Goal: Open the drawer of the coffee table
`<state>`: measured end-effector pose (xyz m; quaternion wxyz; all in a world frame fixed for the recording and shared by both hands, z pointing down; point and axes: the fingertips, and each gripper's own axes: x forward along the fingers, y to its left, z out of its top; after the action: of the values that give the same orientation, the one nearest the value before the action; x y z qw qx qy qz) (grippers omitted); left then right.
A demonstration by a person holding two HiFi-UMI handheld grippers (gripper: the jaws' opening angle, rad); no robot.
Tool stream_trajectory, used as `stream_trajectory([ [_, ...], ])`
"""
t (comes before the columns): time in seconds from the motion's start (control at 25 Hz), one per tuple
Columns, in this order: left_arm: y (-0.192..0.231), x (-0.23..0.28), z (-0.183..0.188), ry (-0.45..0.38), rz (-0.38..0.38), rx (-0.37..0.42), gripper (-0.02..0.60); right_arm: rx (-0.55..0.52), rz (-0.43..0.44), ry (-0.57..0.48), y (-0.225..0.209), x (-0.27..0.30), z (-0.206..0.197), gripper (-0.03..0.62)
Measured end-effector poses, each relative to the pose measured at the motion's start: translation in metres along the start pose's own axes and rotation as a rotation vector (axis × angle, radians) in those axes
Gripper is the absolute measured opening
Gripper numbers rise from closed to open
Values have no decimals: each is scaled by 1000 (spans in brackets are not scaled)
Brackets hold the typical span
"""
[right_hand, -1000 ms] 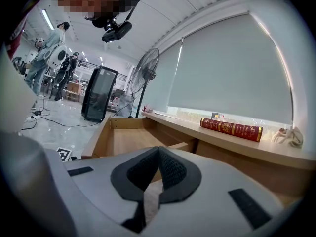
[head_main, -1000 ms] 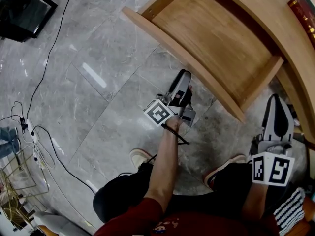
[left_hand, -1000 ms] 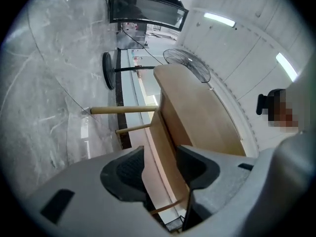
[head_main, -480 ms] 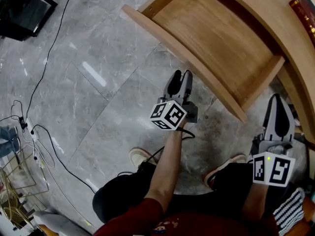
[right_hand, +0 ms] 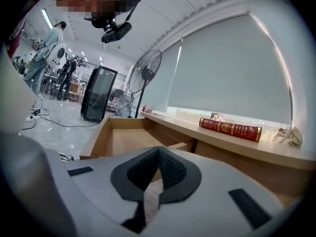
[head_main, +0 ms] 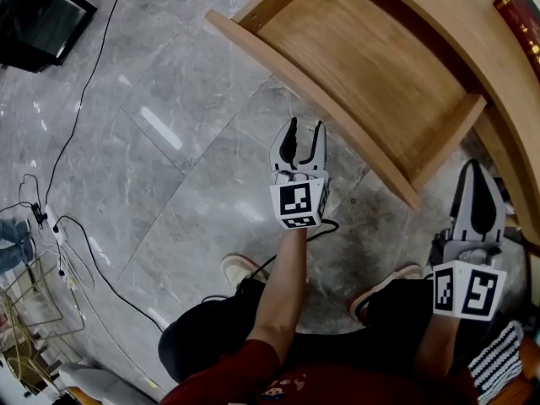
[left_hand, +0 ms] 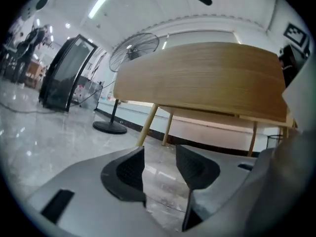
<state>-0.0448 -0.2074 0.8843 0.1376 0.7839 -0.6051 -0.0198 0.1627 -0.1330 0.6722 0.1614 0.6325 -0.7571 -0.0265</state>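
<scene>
Both grippers are empty. The drawer [head_main: 359, 62] stands pulled out, and its front board runs diagonally just ahead of our left gripper [head_main: 305, 130], whose jaws are apart. Our right gripper [head_main: 475, 177], jaws together, sits farther off, near the drawer's right corner.

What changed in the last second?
The left gripper rolled in place short of the drawer, so its open, empty jaws now lie side by side. Nothing was gripped or released. The right gripper stayed shut and still; the drawer stays pulled out.
</scene>
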Motion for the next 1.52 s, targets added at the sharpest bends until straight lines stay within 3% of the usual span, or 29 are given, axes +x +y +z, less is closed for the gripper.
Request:
stream_trajectory([
  [0.12, -7, -1, 9, -29, 7, 145, 207, 2, 0, -1, -1, 0, 0, -3],
  [0.2, -12, -1, 13, -43, -6, 184, 207, 3, -1, -2, -1, 0, 1, -3],
  [0.64, -12, -1, 15, -44, -16, 173, 201, 7, 1, -3, -1, 0, 0, -3],
  [0.8, -7, -1, 13, -37, 4, 178, 146, 13, -1, -4, -3, 1, 0, -3],
  [0.96, -1, -3, 16, -47, 37, 192, 36, 16, 0, -4, -3, 1, 0, -3],
  [1.04, 1, -4, 17, -54, 44, 193, 11, 18, 0, -5, -3, 2, 0, -3],
  [1.52, 4, -13, 43, -97, 28, 223, 6, 59, -14, -6, -9, 7, -7, -3],
])
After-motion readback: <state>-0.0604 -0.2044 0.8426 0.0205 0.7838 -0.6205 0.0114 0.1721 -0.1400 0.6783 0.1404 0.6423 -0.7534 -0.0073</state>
